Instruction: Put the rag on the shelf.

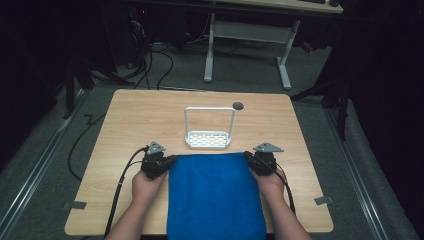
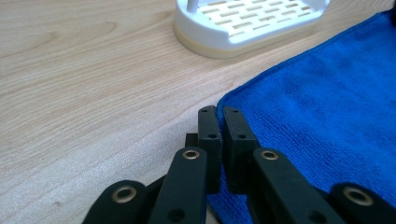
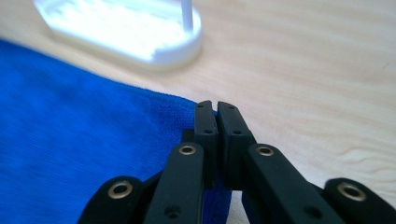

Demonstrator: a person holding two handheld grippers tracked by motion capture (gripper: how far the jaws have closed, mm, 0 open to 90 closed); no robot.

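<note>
I have both grippers down on the far corners of the blue towel (image 1: pixel 216 195), which lies flat on the wooden table (image 1: pixel 135 120) and runs from its middle back to the near edge, between my forearms. The left gripper (image 1: pixel 172 159) sits at the far left corner; in the left gripper view (image 2: pixel 220 122) its two black jaws stand pressed almost together, the towel's corner hem caught between them — closed on the cloth. The right gripper (image 1: pixel 247 156) is at the far right corner, and in the right gripper view (image 3: pixel 216 116) its jaws are likewise pinched shut with the blue edge of the towel (image 3: pixel 70 140) running in between the pads. Each hand — left hand (image 1: pixel 145 186), right hand (image 1: pixel 272 184) — rests low on the table behind its tool, and a black cable trails back from each along the forearm.

Just beyond the towel's far edge, near but not touching it as far as I can tell, stands a white slotted rack (image 1: pixel 208 139) with a tall wire hoop rising from it. A small dark round hole (image 1: pixel 238 105) marks the tabletop behind the rack. I can read no writing, brand or label on the towel, the rack or the grippers.
</note>
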